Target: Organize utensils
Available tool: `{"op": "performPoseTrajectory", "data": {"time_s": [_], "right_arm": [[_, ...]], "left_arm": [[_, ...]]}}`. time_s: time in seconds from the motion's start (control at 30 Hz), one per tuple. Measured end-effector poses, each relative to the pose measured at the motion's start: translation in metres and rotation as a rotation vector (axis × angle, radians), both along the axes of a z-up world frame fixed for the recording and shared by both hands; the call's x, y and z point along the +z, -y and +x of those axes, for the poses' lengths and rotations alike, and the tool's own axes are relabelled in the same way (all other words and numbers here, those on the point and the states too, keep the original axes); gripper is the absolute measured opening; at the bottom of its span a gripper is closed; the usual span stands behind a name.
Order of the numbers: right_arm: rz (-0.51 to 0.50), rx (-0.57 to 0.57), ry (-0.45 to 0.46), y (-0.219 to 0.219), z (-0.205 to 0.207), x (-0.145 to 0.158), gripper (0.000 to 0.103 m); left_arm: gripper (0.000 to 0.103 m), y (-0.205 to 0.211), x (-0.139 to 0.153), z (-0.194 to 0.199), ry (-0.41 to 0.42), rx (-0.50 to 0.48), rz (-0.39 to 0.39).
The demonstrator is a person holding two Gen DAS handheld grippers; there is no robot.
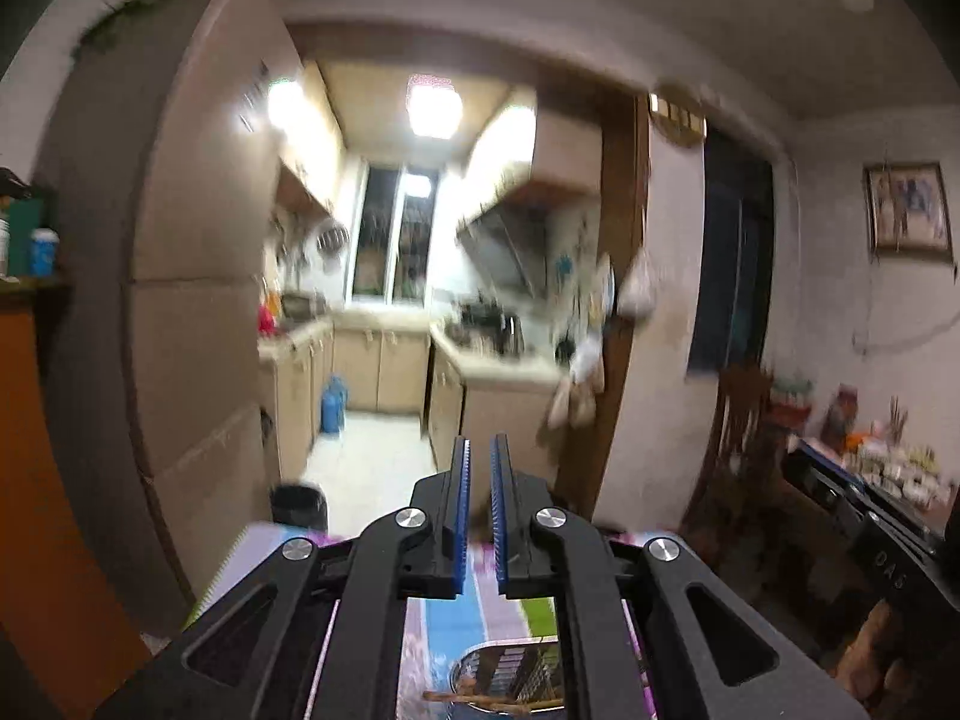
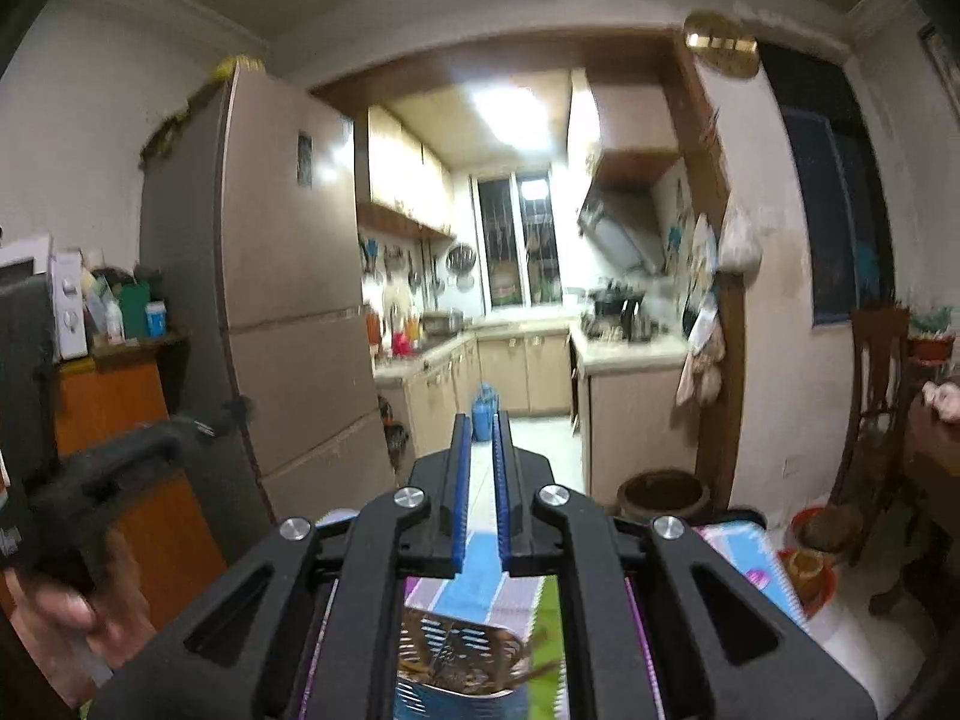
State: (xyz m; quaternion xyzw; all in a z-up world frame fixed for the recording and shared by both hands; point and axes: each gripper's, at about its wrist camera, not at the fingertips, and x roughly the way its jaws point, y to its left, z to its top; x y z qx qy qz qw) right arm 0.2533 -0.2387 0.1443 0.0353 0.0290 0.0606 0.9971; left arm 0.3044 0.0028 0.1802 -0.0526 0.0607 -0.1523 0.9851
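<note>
Utensil holder (image 2: 462, 660), perforated metal, sits below both grippers, left (image 1: 478, 516) and right (image 2: 480, 498), fingers nearly closed, holding nothing.

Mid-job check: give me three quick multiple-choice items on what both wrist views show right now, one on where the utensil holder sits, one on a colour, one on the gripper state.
1. Where is the metal utensil holder?
A. Below the grippers, on the colourful mat
B. On the kitchen counter
C. On top of the fridge

2. What colour are the finger pads?
A. Red
B. Blue
C. White

3. What does the right gripper hold?
A. A spoon
B. Chopsticks
C. Nothing

Answers:
1 A, it shows low in both views, under the fingers, on the mat.
2 B, blue ridged strips line both grippers.
3 C, the narrow gap between the fingers is bare, as on the left gripper.
</note>
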Motion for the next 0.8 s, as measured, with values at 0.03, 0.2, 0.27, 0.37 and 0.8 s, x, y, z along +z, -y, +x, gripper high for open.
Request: {"op": "performPoseTrajectory", "data": {"time_s": [0.03, 0.2, 0.27, 0.37, 0.8], "right_arm": [[0.003, -0.004, 0.016, 0.008, -0.012, 0.005, 0.006], [-0.013, -0.056, 0.063, 0.05, -0.088, 0.016, 0.016], [-0.038, -0.084, 0.052, 0.064, -0.129, 0.007, 0.032], [-0.09, -0.104, 0.012, 0.07, -0.174, -0.013, 0.034], [-0.083, -0.168, -0.381, 0.003, -0.291, -0.236, 0.034]], "left_arm": [[0.008, -0.006, 0.007, -0.016, 0.029, 0.008, -0.007], [0.022, -0.027, 0.017, -0.097, 0.092, 0.022, 0.018], [0.024, -0.025, 0.005, -0.128, 0.066, 0.014, 0.092], [0.025, -0.019, -0.032, -0.173, 0.003, -0.016, 0.224], [0.021, 0.029, -0.269, -0.339, -0.279, -0.175, 0.476]]}}
